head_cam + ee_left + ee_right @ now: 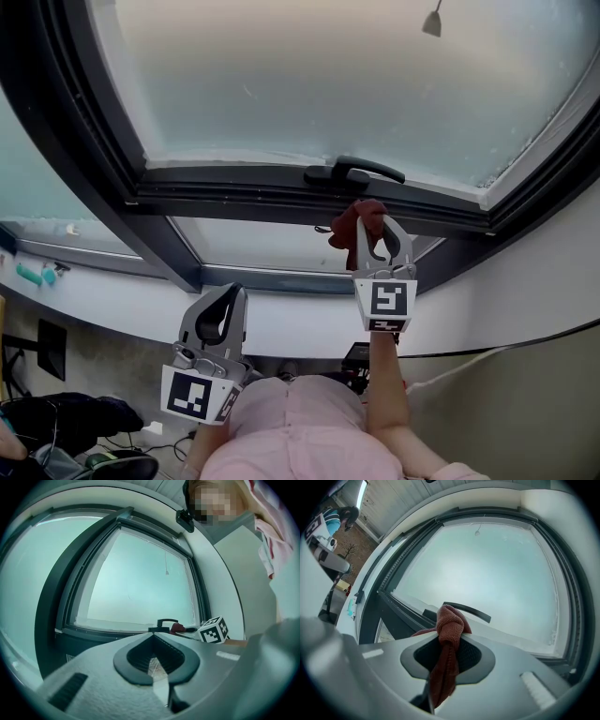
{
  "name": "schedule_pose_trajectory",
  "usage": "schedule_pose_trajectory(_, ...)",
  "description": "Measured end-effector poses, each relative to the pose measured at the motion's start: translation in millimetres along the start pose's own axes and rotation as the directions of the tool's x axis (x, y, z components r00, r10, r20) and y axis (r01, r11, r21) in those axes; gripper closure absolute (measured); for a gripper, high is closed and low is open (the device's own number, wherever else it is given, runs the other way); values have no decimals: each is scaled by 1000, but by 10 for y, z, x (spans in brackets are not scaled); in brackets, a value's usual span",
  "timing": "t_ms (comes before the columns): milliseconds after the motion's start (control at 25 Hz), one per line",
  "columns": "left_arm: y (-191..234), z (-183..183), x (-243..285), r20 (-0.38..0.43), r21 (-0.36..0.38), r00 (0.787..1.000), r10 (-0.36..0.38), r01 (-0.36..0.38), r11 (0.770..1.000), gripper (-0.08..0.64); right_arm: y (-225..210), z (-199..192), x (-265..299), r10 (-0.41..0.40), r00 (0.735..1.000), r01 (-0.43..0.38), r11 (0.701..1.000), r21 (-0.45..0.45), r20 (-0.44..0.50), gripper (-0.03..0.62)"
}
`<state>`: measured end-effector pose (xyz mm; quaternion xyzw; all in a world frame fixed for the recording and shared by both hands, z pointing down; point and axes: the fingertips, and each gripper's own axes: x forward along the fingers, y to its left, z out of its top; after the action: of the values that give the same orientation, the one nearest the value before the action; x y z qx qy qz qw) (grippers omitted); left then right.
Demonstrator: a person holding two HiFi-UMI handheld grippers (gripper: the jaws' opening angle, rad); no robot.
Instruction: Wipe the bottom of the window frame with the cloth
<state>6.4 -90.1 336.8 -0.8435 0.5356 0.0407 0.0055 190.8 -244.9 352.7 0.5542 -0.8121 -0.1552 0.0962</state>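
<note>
A dark window frame (281,194) runs across the head view, and a black handle (354,172) sits on its bottom rail. My right gripper (378,227) is raised just below that handle and is shut on a red-brown cloth (360,221). In the right gripper view the cloth (449,625) bunches out past the jaws (449,639), close to the handle (466,610). My left gripper (231,292) hangs lower and to the left, by the white sill, shut with nothing in it (153,635). Its view shows the cloth (178,628) and the right gripper's marker cube (214,630).
A white sill (141,305) runs under a lower pane. Small teal objects (37,275) lie on it at far left. Dark bags and cables (75,412) lie on the floor at lower left. A black cable (525,342) crosses the right wall. A cord pull (432,21) hangs over the glass.
</note>
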Motion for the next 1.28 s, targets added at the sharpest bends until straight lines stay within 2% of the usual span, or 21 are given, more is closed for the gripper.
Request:
schedule_pose_trajectory(760, -154, -4, 57, 3, 6, 1000, -14, 14, 1000, 566, -735, -292, -272, -151, 987, 153, 988, 32, -60, 514)
schedule_pose_trajectory(1280, -199, 15, 144, 8, 15, 1000, -27, 27, 1000, 566, -1335, -551, -502, -277, 955, 284, 957, 58, -102, 514)
